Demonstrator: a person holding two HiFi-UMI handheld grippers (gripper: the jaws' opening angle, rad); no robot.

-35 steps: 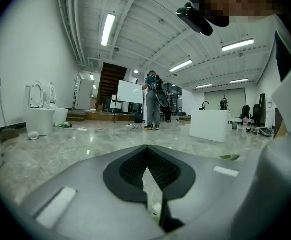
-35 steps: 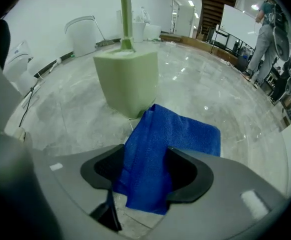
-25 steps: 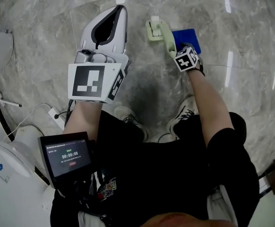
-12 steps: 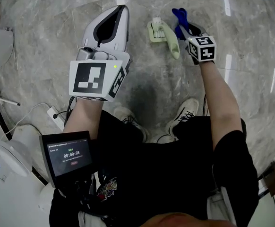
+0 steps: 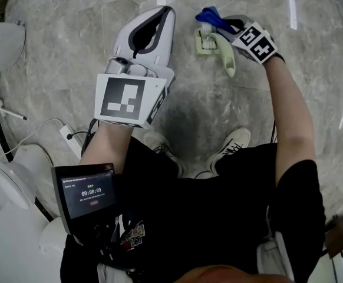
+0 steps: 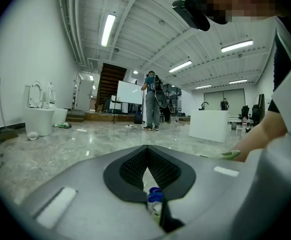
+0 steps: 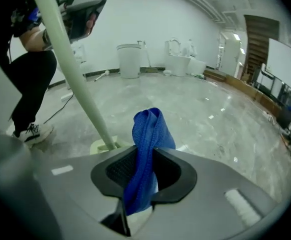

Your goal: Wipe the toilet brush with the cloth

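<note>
A pale green toilet brush sits on the marble floor, its bristle head at the far end and its handle running back toward my feet. My right gripper hangs just above the brush head, shut on a bunched blue cloth. In the right gripper view the cloth stands up from between the jaws. My left gripper is held above the floor left of the brush, its tips together and nothing in it. Through its jaws, the left gripper view shows the cloth.
White toilets stand along the left wall, with a power strip and cable on the floor beside them. My shoes are just behind the brush. Far across the hall, people stand near a white counter.
The right gripper lifted the blue cloth off the floor beside the brush and carried it up and left, over the brush head, rolling as it went. The left gripper stayed put.
</note>
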